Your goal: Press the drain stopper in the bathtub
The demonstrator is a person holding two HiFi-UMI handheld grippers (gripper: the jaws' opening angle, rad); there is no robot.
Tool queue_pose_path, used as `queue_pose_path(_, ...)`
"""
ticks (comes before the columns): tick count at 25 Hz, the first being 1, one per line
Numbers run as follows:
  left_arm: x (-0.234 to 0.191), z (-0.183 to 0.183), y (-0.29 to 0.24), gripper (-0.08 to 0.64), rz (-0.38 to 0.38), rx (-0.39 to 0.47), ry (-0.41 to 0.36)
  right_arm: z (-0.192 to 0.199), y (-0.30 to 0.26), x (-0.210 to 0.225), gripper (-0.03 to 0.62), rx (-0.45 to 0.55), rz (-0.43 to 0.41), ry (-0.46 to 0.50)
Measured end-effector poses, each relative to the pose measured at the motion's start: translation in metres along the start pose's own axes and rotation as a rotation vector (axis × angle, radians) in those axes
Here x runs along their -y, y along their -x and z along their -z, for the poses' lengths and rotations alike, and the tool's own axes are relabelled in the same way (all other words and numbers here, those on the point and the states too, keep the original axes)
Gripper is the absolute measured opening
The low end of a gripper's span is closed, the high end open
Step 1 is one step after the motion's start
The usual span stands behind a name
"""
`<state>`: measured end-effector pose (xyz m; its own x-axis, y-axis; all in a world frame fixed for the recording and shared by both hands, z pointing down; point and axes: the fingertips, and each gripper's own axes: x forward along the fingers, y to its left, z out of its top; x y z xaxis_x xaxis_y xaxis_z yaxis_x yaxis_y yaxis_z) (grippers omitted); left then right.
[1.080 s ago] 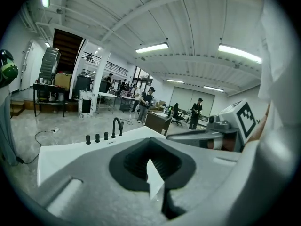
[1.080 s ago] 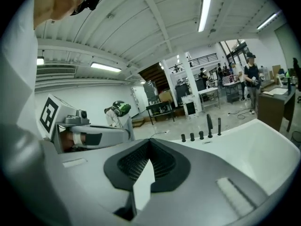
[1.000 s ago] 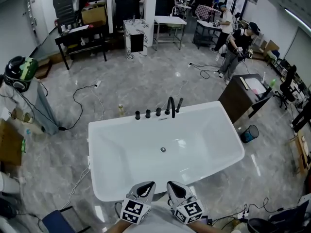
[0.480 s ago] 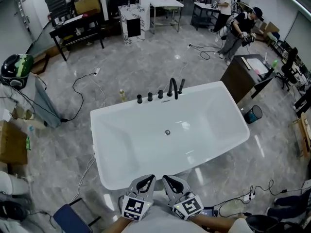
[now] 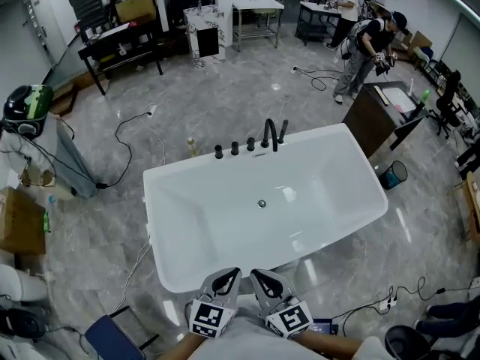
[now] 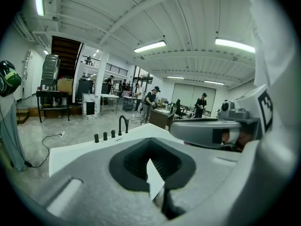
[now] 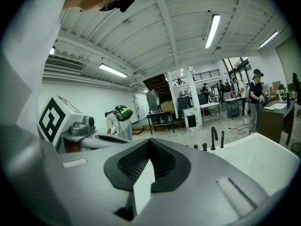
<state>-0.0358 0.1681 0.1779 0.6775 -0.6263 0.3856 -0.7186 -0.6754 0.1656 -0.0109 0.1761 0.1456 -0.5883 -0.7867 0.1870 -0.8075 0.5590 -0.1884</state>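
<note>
The bathtub (image 5: 315, 136) fills the middle of the head view. The drain stopper (image 5: 262, 203) is a small round metal cap set in the tub's floor, about mid-length and nearer the far rim. On that far rim stand the black faucet (image 5: 268, 135) and its row of knobs (image 5: 234, 148). The cap is too small here to tell whether it stands raised or sits pushed down, so this fits a stopper waiting for a press as well as one already pressed.

Both tools hang at the tub's near rim, well apart from the stopper. The left gripper (image 5: 225, 282) and the right gripper (image 5: 262, 282) sit side by side, close in to the person's body. Each has its jaws brought together with nothing between them. That reads, to my eye, as deliberate: a closed pair makes one blunt tip, good for pushing a small cap, and nothing here needs grasping.

As for pose, both grippers point out over the tub's near rim toward the faucet side, tips angled slightly toward each other. Their own views look level across the tub to the far rim, with plenty of ceiling, so neither is tipped down into the basin.
</note>
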Motion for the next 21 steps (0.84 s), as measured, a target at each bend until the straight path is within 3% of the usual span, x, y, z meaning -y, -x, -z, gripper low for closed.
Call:
queue_pose_path(11, 0.006, 0.000, 0.001, 0.000, 0.020, 0.018, 0.011, 0.004, 0.011, 0.005, -0.005, 0.001, 0.048, -0.039)
queue_pose_path(21, 0.006, 0.002, 0.018, -0.001, 0.031, 0.036, 0.068, 0.007, 0.020, -0.003, -0.005, -0.008, 0.088, -0.056)
